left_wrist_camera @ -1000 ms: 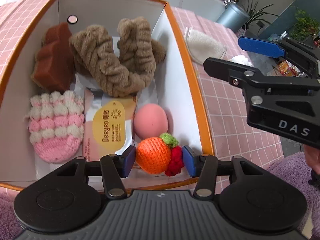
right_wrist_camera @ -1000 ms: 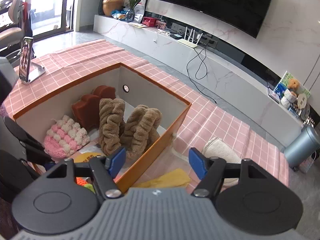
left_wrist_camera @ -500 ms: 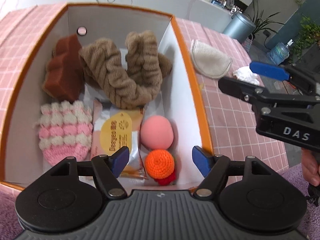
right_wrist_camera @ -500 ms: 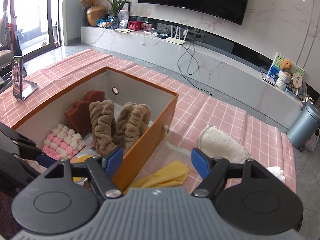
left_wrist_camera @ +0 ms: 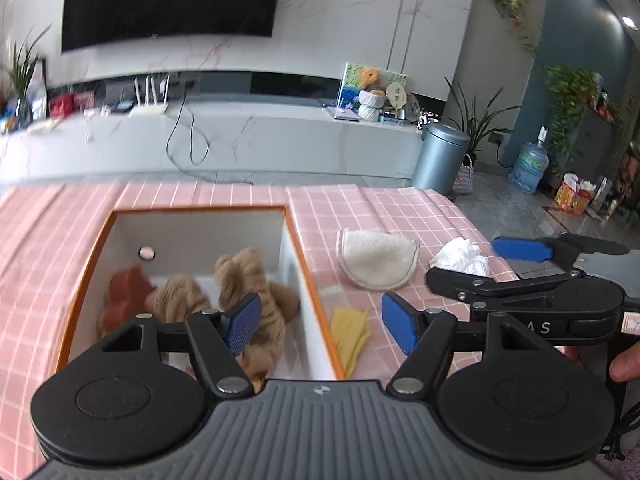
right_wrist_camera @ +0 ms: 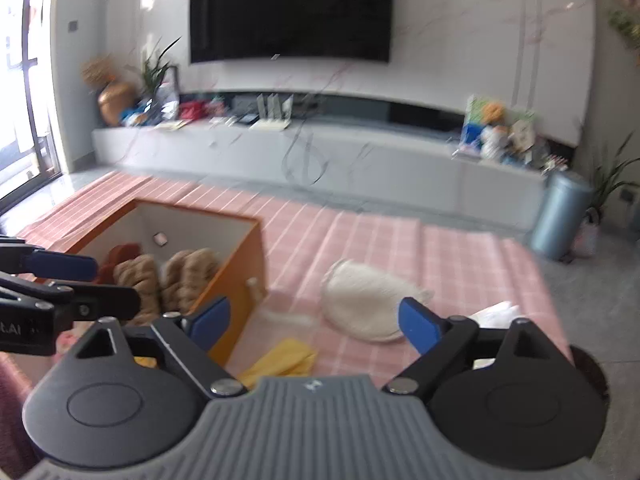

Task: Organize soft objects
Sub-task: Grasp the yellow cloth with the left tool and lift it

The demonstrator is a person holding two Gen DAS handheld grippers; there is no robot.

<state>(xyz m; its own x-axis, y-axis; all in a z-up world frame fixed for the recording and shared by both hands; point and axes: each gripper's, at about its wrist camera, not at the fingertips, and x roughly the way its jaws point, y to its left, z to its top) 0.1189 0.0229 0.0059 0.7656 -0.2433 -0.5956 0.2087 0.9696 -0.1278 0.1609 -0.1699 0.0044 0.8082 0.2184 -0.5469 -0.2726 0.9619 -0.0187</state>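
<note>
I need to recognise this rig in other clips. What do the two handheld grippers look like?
Both match: the left gripper and right gripper have black linkage arms with silver pivot bolts, round black discs either side of a ribbed grey body, and ridged blue pads. Seen side-on, the right one bears white lettering ending "AS". No sleeve is visible.

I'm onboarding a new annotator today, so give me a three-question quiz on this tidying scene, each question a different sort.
1. True or false: the right gripper holds the cream pad.
2. What lies beside the orange box: A) yellow cloth, B) phone, C) cup?
3. Fill in: the brown knitted pieces lie inside the ____.

Key:
1. False; its jaws are open with nothing between them.
2. A, the yellow cloth.
3. Box.
</note>
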